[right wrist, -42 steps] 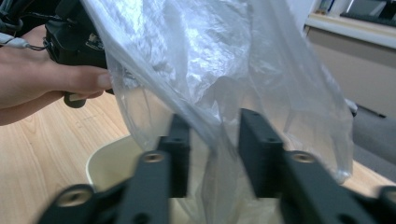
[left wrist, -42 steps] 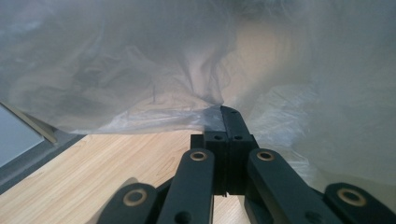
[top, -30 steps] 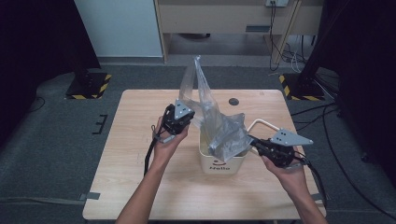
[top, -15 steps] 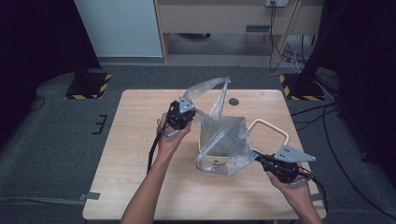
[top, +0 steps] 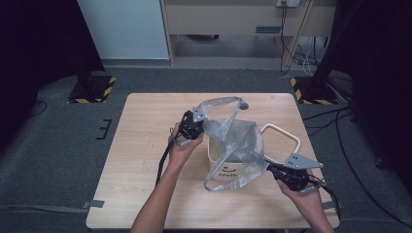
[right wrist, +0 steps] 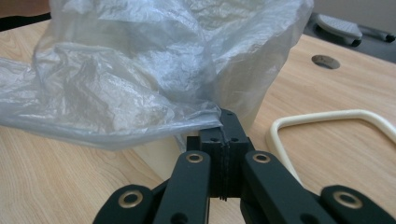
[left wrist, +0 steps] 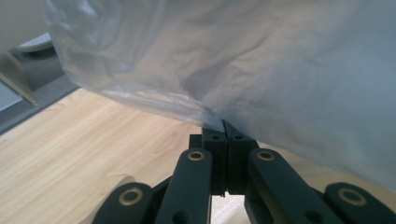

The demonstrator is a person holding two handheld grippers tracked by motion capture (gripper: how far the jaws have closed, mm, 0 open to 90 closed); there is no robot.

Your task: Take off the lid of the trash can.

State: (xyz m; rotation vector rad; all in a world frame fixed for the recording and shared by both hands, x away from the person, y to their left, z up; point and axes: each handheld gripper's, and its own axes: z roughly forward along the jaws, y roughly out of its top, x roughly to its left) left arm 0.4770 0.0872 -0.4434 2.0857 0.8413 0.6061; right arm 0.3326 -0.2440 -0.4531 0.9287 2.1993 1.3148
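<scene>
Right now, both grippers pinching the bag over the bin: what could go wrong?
1. The left gripper and right gripper each clamp only a thin edge of the clear plastic bag; pulling wider might tear it or slip it free.
2. The bag mouth is not yet around the rim of the white bin, so pulling down could tip or drag the light bin.

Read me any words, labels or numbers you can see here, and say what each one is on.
"Hello", partly covered: dark print on the front of the cream bin, seen through the plastic bag, under a small red mark.
No other print is readable on the table or beyond it.
</scene>
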